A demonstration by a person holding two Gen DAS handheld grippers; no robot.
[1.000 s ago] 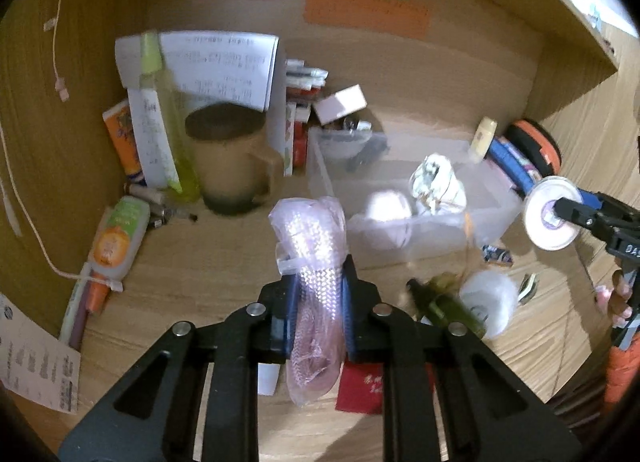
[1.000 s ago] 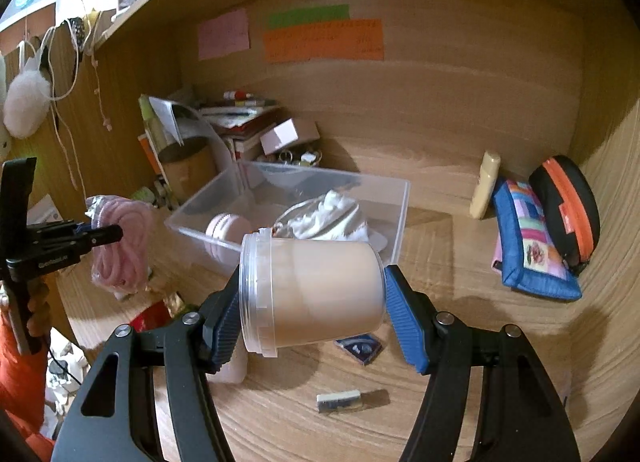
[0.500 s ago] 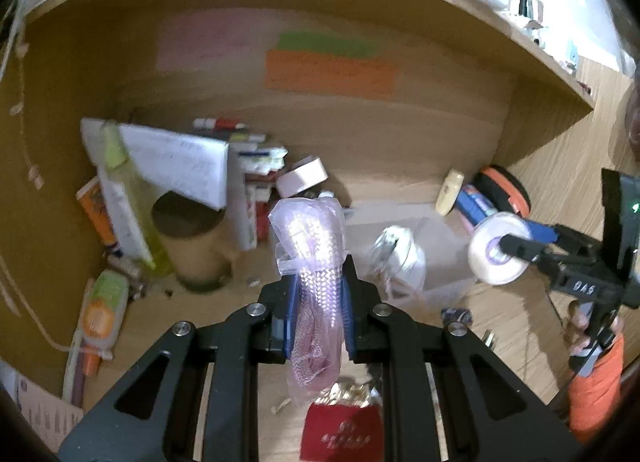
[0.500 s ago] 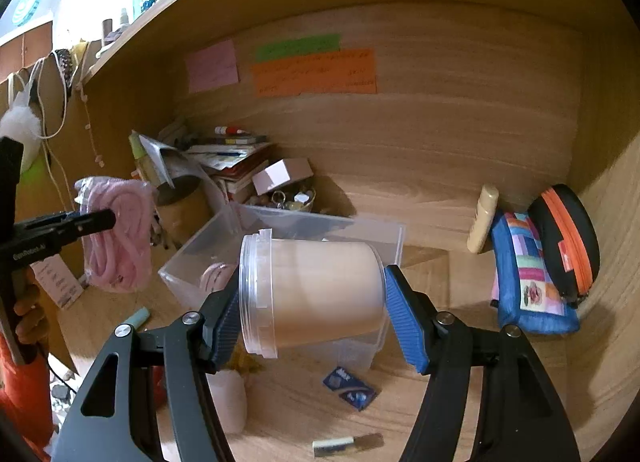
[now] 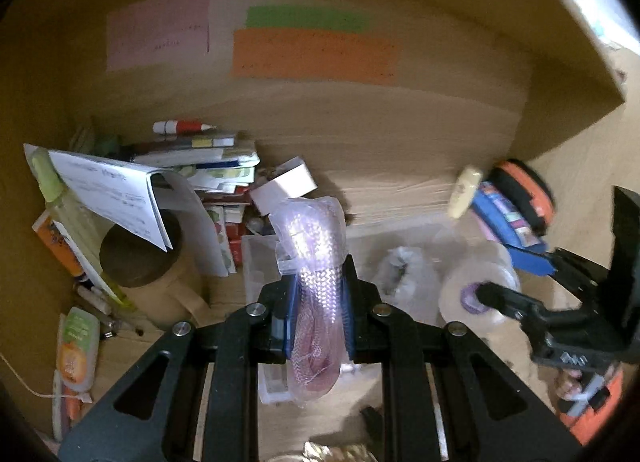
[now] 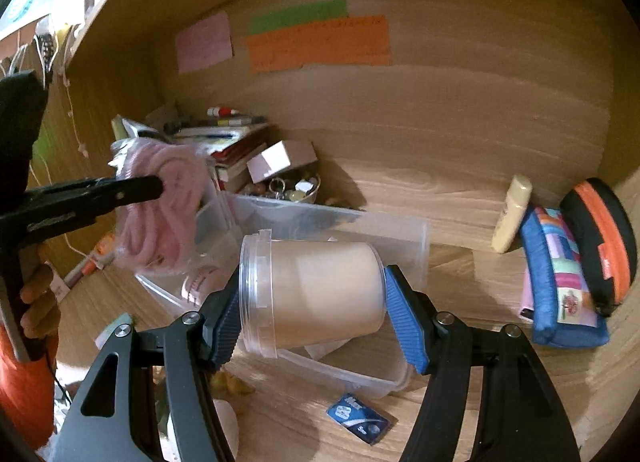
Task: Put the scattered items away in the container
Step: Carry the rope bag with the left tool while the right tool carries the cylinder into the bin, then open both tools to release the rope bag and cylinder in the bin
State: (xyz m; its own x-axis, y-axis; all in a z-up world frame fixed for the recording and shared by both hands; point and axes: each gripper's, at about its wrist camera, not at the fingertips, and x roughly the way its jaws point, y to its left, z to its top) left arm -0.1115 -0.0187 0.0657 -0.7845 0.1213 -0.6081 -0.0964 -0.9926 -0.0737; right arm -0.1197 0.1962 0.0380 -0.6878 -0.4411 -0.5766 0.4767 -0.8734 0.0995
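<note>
The clear bin's [image 6: 404, 230] floor hides behind the tub [image 6: 320, 294].

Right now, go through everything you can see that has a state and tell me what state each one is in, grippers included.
left gripper: shut on the pink cord bundle, held in the air.
right gripper: shut on the lidded jar, jar on its side.
clear bin: open, no lid, some items inside.
brown mug: upright.
blue pencil case: lying on the desk.
orange pouch: zipped, standing on edge.
</note>
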